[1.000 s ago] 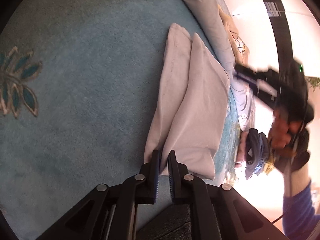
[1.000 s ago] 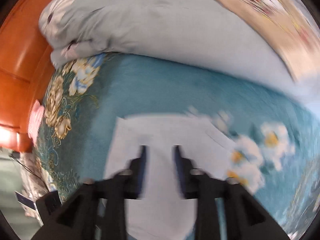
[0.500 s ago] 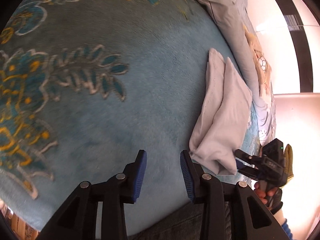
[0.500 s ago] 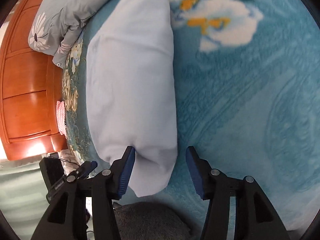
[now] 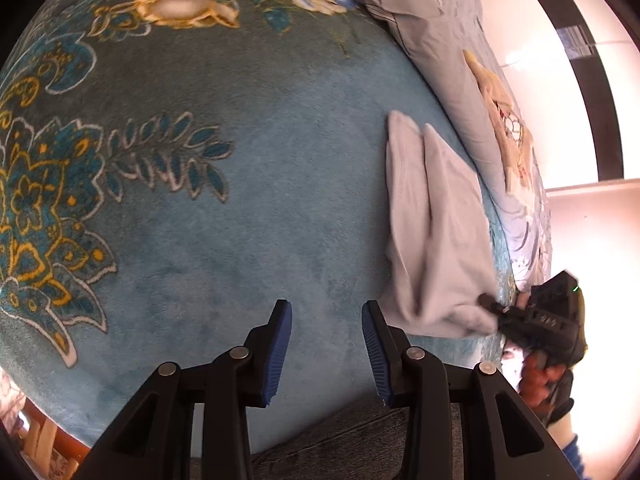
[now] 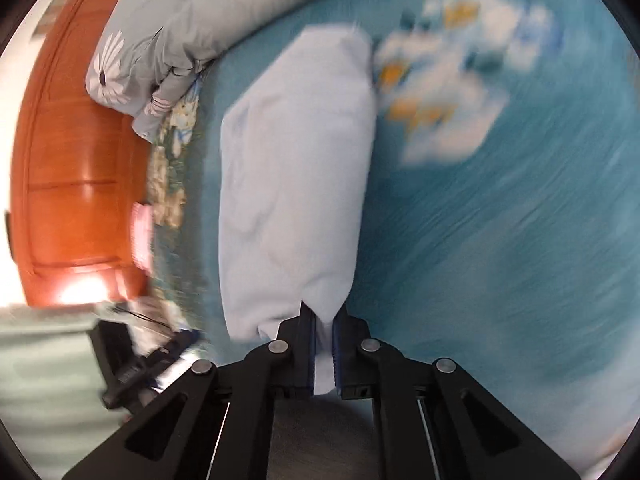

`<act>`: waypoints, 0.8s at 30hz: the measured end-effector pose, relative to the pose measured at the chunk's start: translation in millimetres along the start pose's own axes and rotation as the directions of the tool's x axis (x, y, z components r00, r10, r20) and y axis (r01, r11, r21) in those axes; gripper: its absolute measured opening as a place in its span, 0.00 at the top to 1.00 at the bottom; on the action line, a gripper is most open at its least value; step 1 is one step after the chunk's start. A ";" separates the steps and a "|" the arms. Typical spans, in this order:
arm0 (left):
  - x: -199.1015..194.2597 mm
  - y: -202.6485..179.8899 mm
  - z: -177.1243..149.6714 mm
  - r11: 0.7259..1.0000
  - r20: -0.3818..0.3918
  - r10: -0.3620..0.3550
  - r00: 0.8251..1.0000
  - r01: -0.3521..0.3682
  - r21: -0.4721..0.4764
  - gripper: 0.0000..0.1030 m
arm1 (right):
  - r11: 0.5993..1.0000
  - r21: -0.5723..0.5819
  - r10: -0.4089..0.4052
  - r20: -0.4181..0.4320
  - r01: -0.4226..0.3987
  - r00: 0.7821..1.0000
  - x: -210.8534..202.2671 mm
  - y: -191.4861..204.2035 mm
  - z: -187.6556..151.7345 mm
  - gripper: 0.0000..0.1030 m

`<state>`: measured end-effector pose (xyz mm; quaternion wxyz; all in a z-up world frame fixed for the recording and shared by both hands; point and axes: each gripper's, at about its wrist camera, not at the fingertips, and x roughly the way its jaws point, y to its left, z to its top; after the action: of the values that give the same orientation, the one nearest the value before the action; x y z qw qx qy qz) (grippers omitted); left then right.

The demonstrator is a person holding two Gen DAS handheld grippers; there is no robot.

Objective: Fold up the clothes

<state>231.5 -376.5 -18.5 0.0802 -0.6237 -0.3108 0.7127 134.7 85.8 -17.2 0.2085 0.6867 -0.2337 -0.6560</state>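
Note:
A pale grey folded garment (image 5: 436,232) lies on the teal floral blanket (image 5: 240,240), at the right of the left wrist view. My left gripper (image 5: 326,344) is open over bare blanket, just left of the garment's near corner, with nothing between its fingers. In the right wrist view the same garment (image 6: 296,176) stretches away from me, and my right gripper (image 6: 323,340) is shut on its near end, cloth pinched between the blue pads. The left wrist view also shows the right gripper (image 5: 496,310) at the garment's near right corner, held by a gloved hand (image 5: 548,376).
A grey flowered duvet (image 6: 192,36) is bunched along the far side of the bed, also seen as the duvet (image 5: 448,52). An orange wooden headboard (image 6: 76,184) stands at the left. The blanket's edge drops off near a dark device (image 6: 132,368) at lower left.
My left gripper let go of the garment, opened and drew back to the left. My right gripper came to the garment's near end and shut on it.

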 end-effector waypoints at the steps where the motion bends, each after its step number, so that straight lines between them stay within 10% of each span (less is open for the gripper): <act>1: 3.9 -3.3 2.0 1.000 -0.006 0.003 1.000 -0.003 0.003 0.61 | 0.999 -0.018 -0.048 0.002 0.048 0.999 -11.8 -6.3 11.5 0.93; 10: 38.8 -33.1 20.1 0.999 -0.056 0.030 0.998 -0.028 0.032 0.60 | 0.954 -0.131 -0.273 -0.016 0.268 0.962 -58.6 -29.7 105.1 0.93; 16: 60.0 -46.9 39.9 0.999 -0.064 0.015 0.998 -0.012 0.038 0.59 | 0.952 -0.166 -0.264 -0.012 0.259 0.964 -59.1 -41.8 109.1 0.88; 24: 98.5 -91.6 78.9 0.995 -0.064 -0.097 0.993 0.099 0.023 0.55 | 0.985 0.041 -0.173 0.256 0.168 0.951 -124.9 -75.2 62.7 0.70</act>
<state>111.7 -281.4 -49.1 0.1326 -0.6286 -0.3291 0.6921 71.9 221.8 35.2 0.1125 0.6146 -0.2049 -0.7534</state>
